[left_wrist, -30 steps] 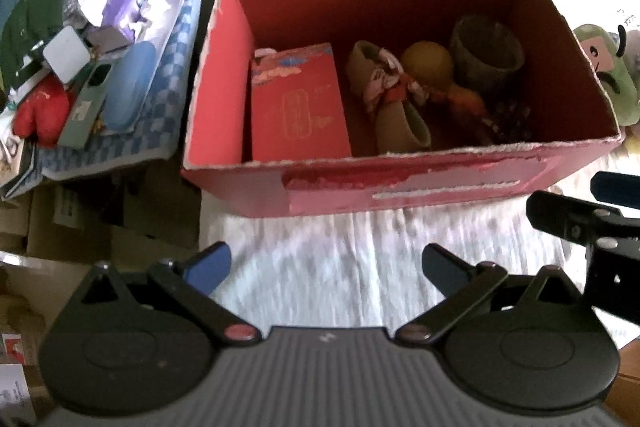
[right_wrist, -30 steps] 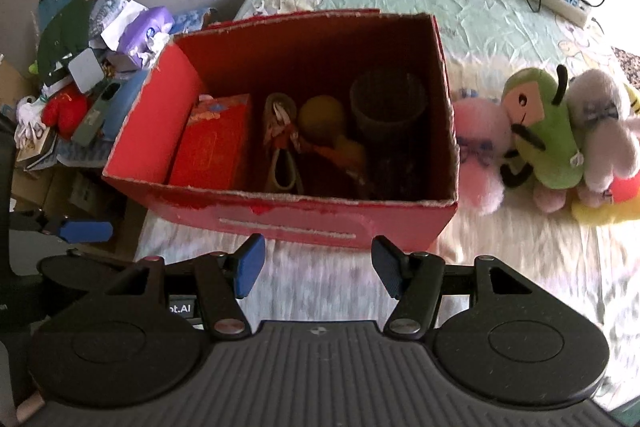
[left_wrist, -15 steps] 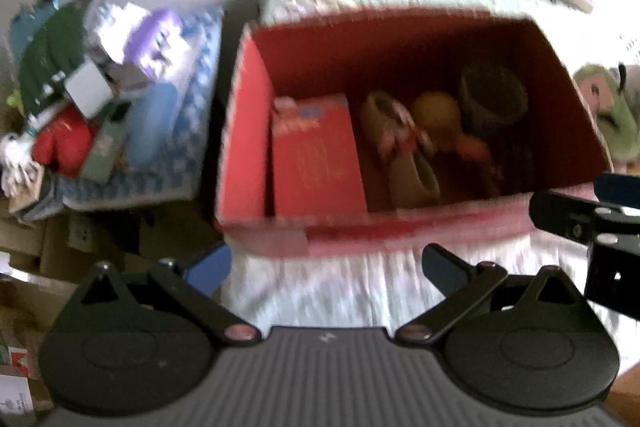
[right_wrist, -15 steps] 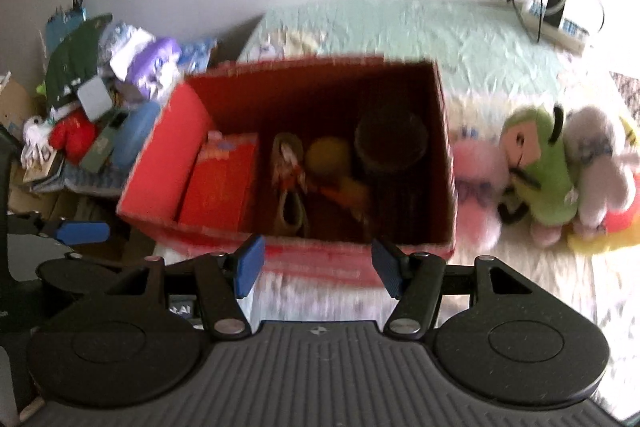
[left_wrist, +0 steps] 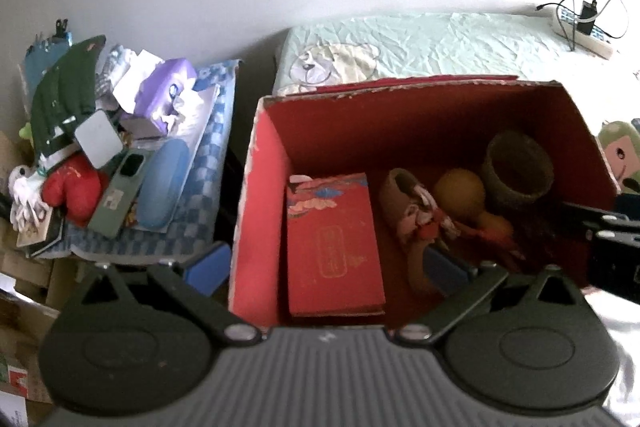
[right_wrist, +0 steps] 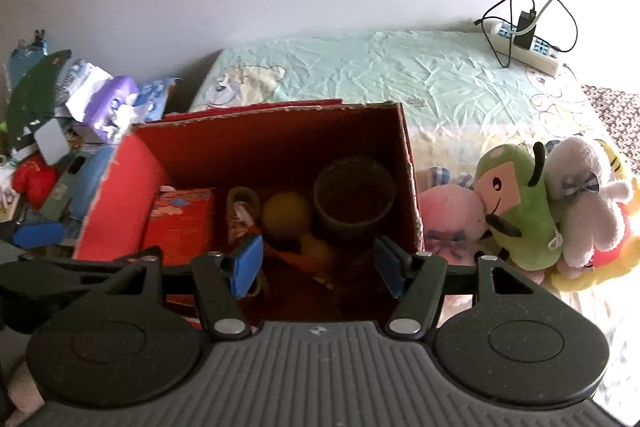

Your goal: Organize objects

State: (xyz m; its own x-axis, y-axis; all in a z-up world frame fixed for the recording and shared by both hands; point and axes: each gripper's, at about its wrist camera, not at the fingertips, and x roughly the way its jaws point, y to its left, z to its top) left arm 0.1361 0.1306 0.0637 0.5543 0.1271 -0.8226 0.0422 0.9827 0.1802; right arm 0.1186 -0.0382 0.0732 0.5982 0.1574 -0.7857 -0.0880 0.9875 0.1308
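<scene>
Red box (left_wrist: 256, 211) on bed (right_wrist: 400, 67), open top, directly under both tools. Near wall of box hidden behind tool bodies. Inside: red packet (left_wrist: 332, 247) at left, small shoe (left_wrist: 404, 195), yellow ball (left_wrist: 460, 191), dark cup (left_wrist: 518, 167); items below cup too dark to make out. Left tool (left_wrist: 326, 267) released, fingers wide, one outside box left wall, one inside. Right tool (right_wrist: 318, 265) released, both fingers over box interior. Plush toys (right_wrist: 516, 203) just right of box; clutter pile (left_wrist: 100, 155) to left.
</scene>
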